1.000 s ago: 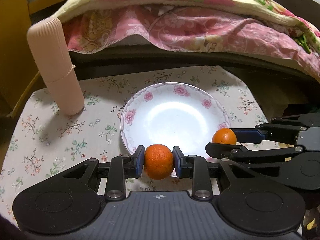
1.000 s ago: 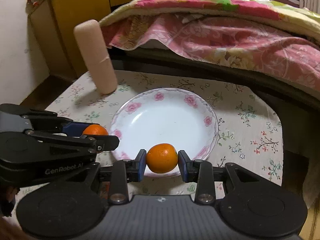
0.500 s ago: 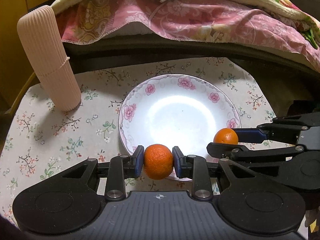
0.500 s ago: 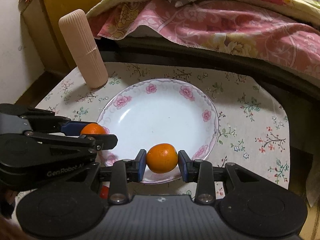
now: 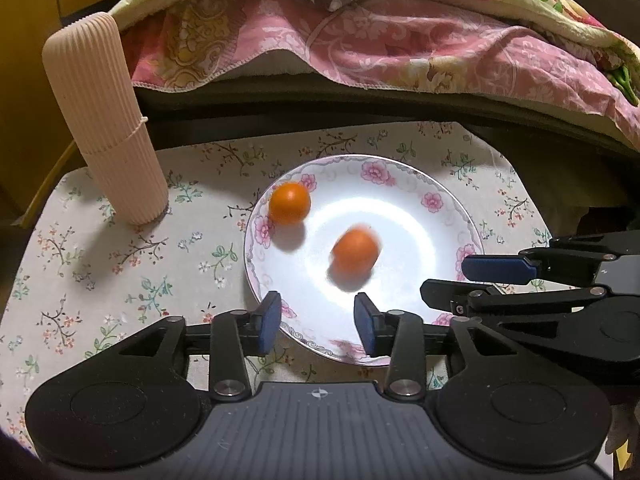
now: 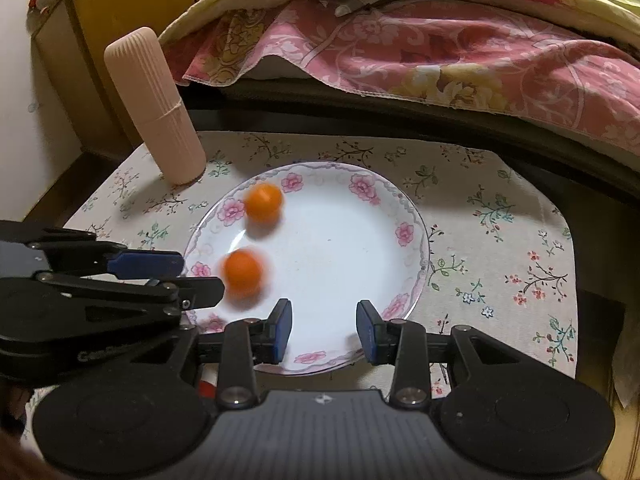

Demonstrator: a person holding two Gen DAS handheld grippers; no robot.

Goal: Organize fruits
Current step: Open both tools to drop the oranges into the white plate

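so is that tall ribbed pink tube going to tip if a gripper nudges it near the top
Probably. The tall ribbed pink tube stands upright on a narrow base on the soft floral cloth, so a high push likely topples it. Being round, it may then roll. A low push looks safer.

place: home bedroom | evidence: floral quilt (image 5: 400, 40) on bed, wooden cabinet (image 6: 120, 20)

Desk (image 5: 100, 272) covered with floral-print cloth (image 5: 132, 296). Directly on cloth: white flower-rimmed plate (image 5: 436, 204), centre; ribbed beige cylinder (image 5: 104, 120), upright, far-left corner, well apart from plate.
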